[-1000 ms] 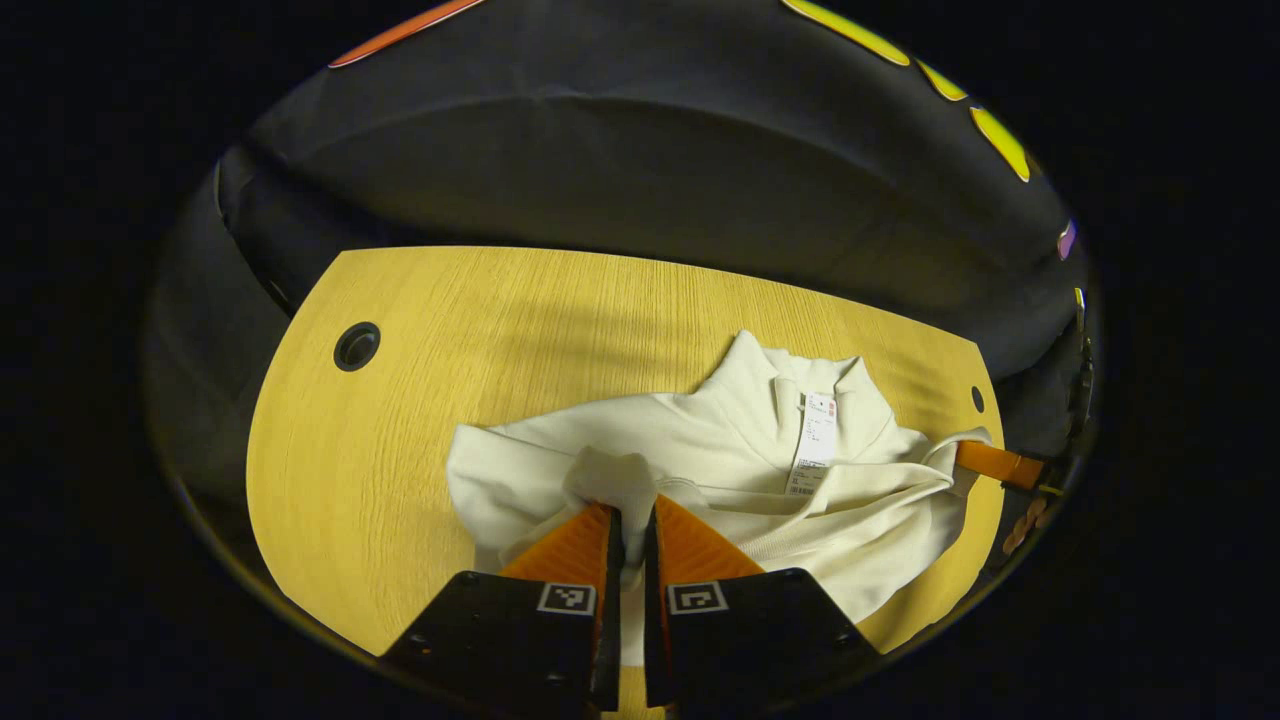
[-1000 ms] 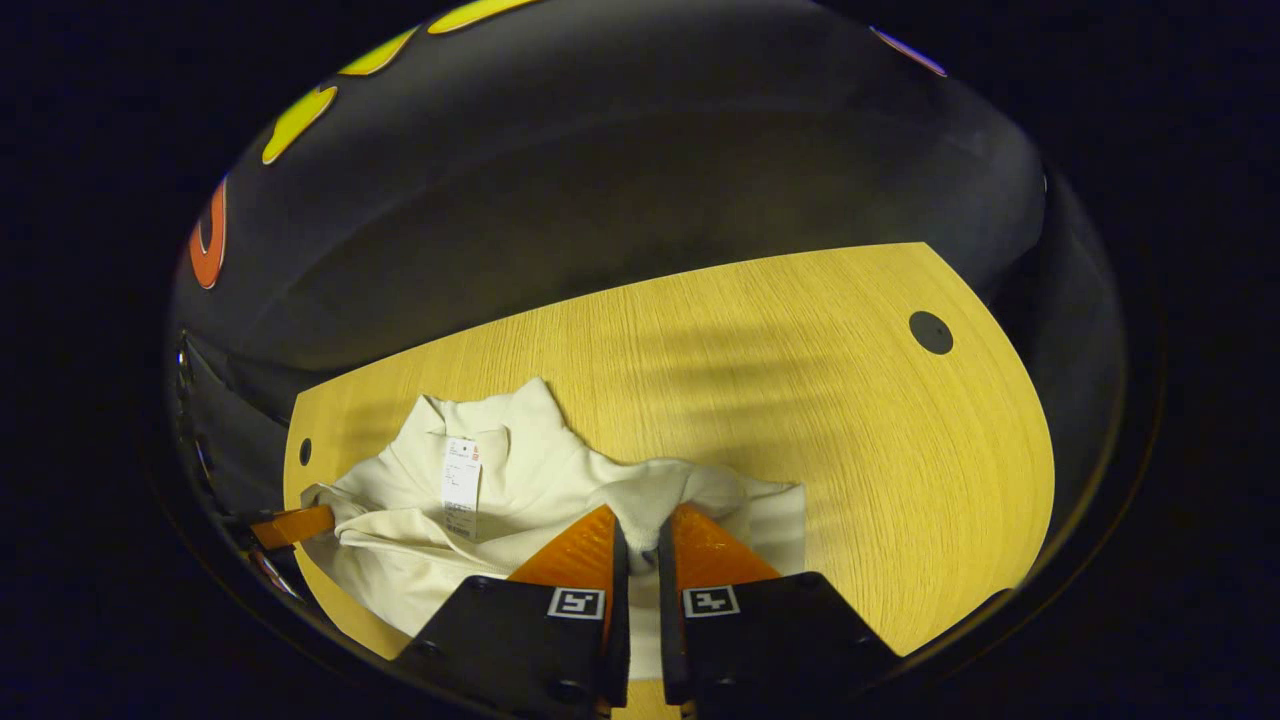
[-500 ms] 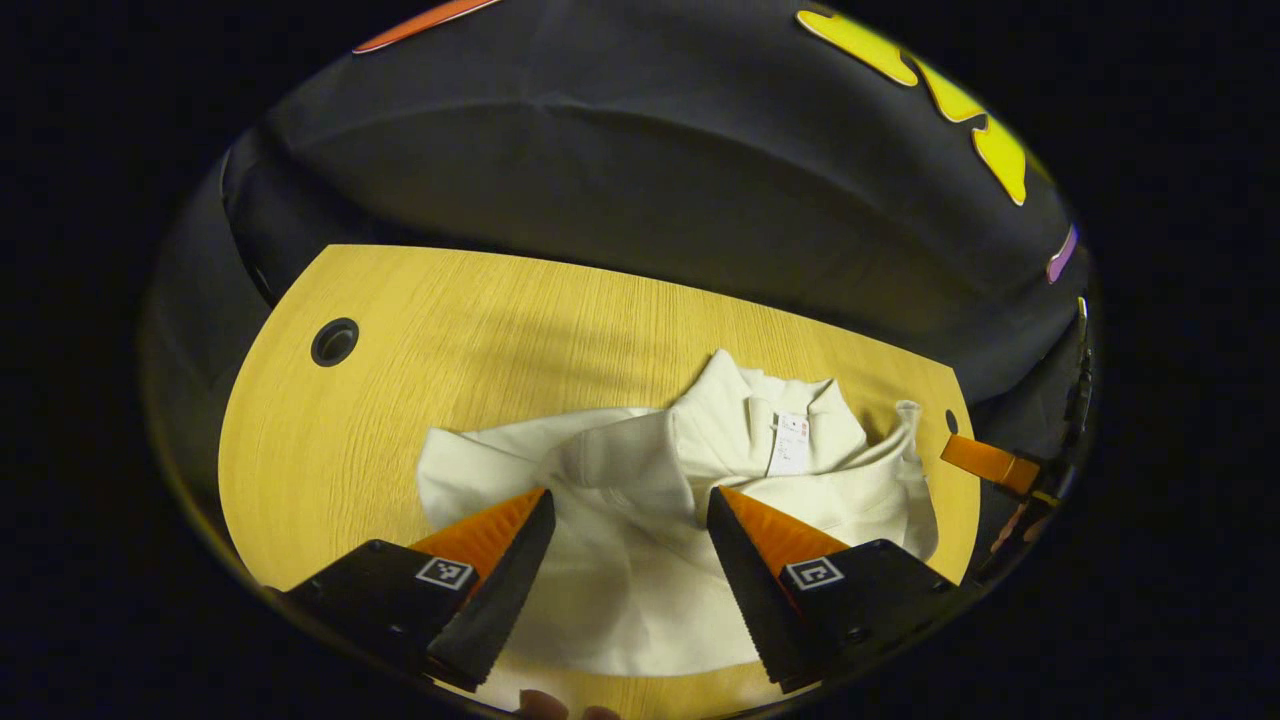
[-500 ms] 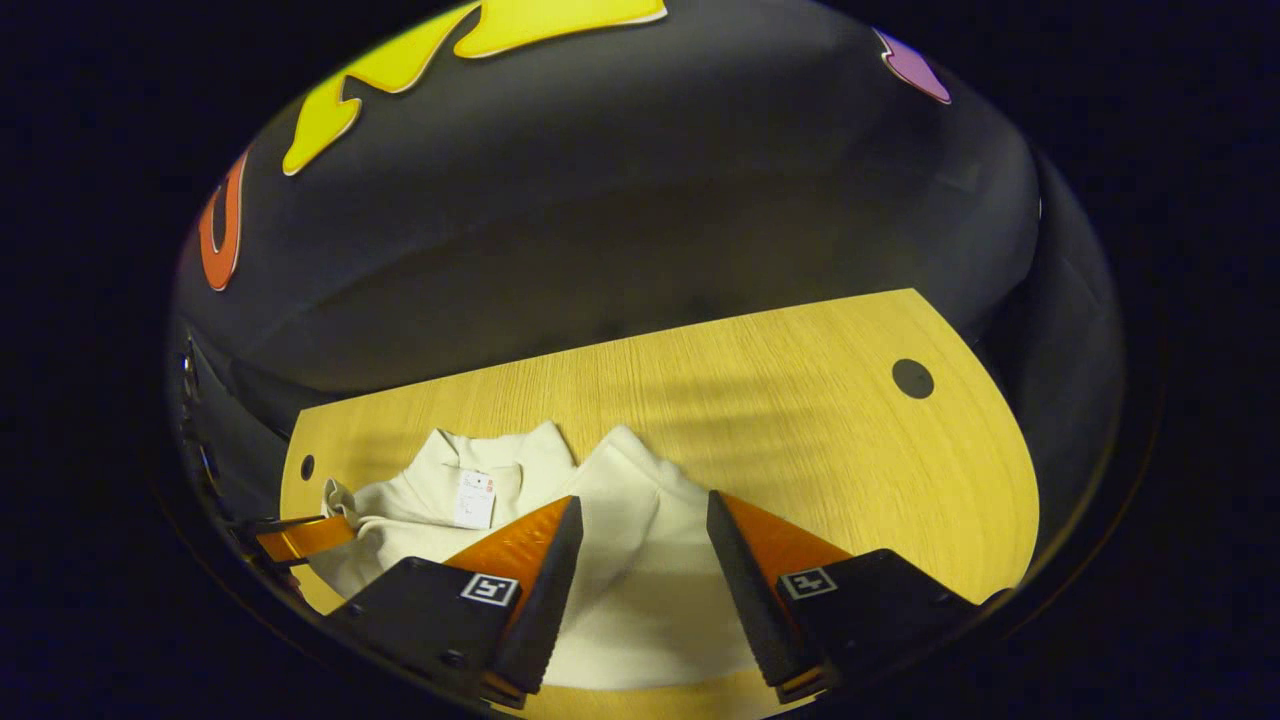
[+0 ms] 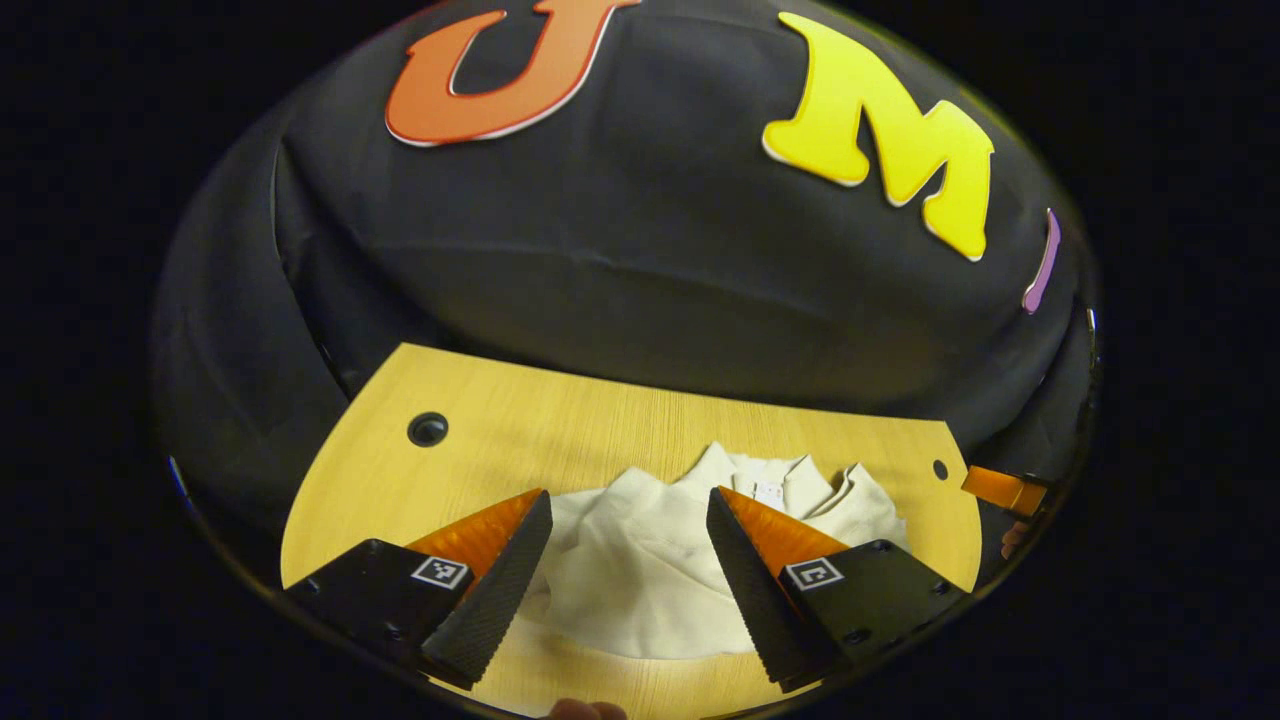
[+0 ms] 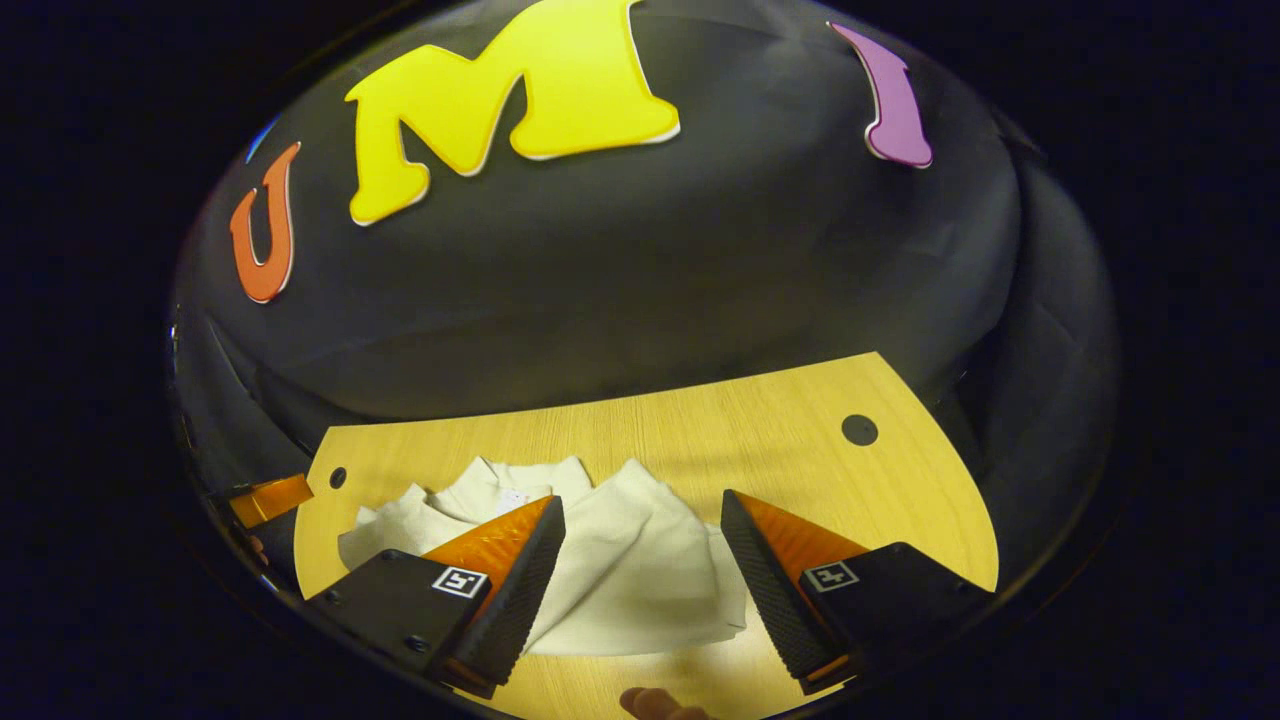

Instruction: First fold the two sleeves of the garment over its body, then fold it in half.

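Note:
A cream-white garment (image 5: 640,580) lies folded in a heap on the wooden table (image 5: 560,430), its collar and tag toward the far edge. In the left gripper view my left gripper (image 5: 628,570) hangs open above it, fingers apart with nothing between them. In the right gripper view the same garment (image 6: 630,570) lies below my right gripper (image 6: 640,580), which is also open and holds nothing. The other gripper's fingertip (image 5: 1003,490) shows at the right edge of the left gripper view, and at the left edge (image 6: 268,498) of the right gripper view.
The table has a round cable hole near each far corner (image 5: 427,429) (image 6: 859,430). The black cloth wall (image 5: 640,260) rises right behind the table's far edge. A fingertip of a hand (image 6: 655,702) shows at the bottom of the right gripper view.
Both grippers were shut on garment cloth one second ago, then opened and let it drop. Since then both have lifted and tilted up, so the garment sits lower and smaller in view.

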